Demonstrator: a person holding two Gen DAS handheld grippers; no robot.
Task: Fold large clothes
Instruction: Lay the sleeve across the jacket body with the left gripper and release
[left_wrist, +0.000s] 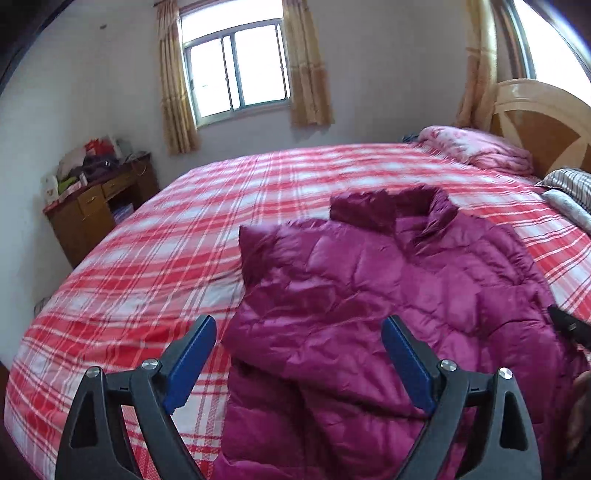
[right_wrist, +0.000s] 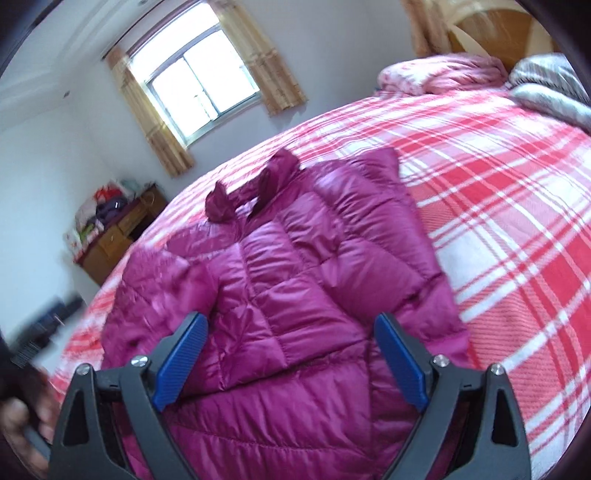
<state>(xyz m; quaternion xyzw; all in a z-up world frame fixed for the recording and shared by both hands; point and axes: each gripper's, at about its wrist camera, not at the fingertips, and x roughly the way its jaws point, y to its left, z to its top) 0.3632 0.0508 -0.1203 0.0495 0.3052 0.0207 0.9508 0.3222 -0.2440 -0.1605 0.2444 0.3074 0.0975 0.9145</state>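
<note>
A magenta quilted puffer jacket (left_wrist: 369, 295) lies on the bed, collar (left_wrist: 391, 206) toward the far side, both sleeves folded in over the body. My left gripper (left_wrist: 299, 328) is open and empty, held above the jacket's lower left part. In the right wrist view the jacket (right_wrist: 295, 288) fills the middle, its collar (right_wrist: 255, 192) far away. My right gripper (right_wrist: 290, 325) is open and empty above the jacket's lower part. A dark tip of the right gripper shows at the left wrist view's right edge (left_wrist: 569, 326).
The bed has a red and white plaid sheet (left_wrist: 155, 266). A pink quilt (left_wrist: 476, 147) and grey striped bedding (left_wrist: 569, 188) lie by the wooden headboard (left_wrist: 546, 125). A cluttered wooden desk (left_wrist: 96, 199) stands by the wall left of the bed, under a curtained window (left_wrist: 236, 70).
</note>
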